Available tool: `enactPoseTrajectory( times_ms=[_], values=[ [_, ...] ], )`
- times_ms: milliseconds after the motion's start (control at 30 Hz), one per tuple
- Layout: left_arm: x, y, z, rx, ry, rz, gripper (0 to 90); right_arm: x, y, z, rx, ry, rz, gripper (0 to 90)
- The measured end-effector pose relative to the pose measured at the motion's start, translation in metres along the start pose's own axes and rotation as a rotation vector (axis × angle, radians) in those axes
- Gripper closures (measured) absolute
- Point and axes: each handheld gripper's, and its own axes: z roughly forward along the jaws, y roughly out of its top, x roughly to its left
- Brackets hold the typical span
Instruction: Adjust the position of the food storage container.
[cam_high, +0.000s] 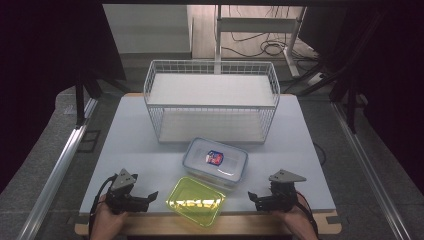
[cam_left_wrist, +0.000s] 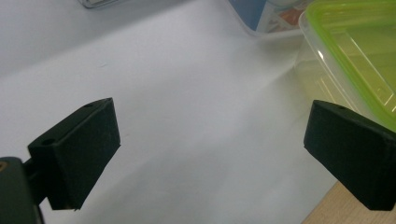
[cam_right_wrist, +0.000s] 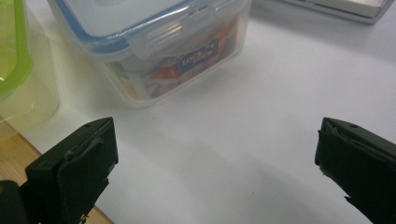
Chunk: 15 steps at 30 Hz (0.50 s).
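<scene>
A blue label reading "LOCK & LOCK" is showing through the clear side wall of the blue-rimmed container (cam_right_wrist: 154, 51), the box sitting just beside the green-rimmed container (cam_right_wrist: 14, 51); nothing else is legible.

On the table (cam_high: 130, 145) the wire basket (cam_high: 211, 100) stands at the back; before it sits the lidded food container (cam_high: 215, 161), and nearer the front edge, touching it, the open container (cam_high: 196, 201), between left gripper (cam_high: 148, 198) and right gripper (cam_high: 254, 198)
</scene>
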Motion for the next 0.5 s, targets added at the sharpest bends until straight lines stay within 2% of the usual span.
enactPoseTrajectory(
  times_ms=[100, 233, 267, 300, 333, 433, 467, 500],
  values=[
    [-0.001, 0.001, -0.001, -0.006, 0.003, 0.000, 3.1, 0.004, 0.001, 0.000, 0.011, 0.005, -0.011, 0.0],
    [-0.002, 0.003, -0.002, -0.014, -0.012, -0.021, 2.3, 0.006, 0.003, -0.001, 0.007, 0.014, -0.009, 0.0],
    [-0.003, 0.005, -0.003, -0.017, -0.038, -0.033, 1.8, 0.007, 0.003, -0.002, 0.011, 0.012, 0.000, 0.0],
    [-0.003, 0.005, -0.003, -0.017, -0.038, -0.033, 2.5, 0.007, 0.003, -0.002, 0.011, 0.012, 0.000, 0.0],
    [-0.003, 0.007, -0.004, -0.027, -0.067, -0.055, 3.3, 0.006, 0.003, -0.002, 0.014, 0.012, 0.008, 0.0],
    [-0.007, 0.010, -0.006, -0.036, -0.075, -0.052, 8.9, 0.006, 0.003, -0.002, 0.016, 0.011, 0.015, 0.0],
    [-0.009, 0.013, -0.009, -0.044, -0.084, -0.044, 11.7, 0.005, 0.003, -0.002, 0.017, 0.008, 0.018, 0.0],
    [-0.015, 0.018, -0.013, -0.072, -0.110, -0.032, 14.2, 0.005, 0.003, -0.002, 0.019, 0.009, 0.015, 0.0]
  ],
)
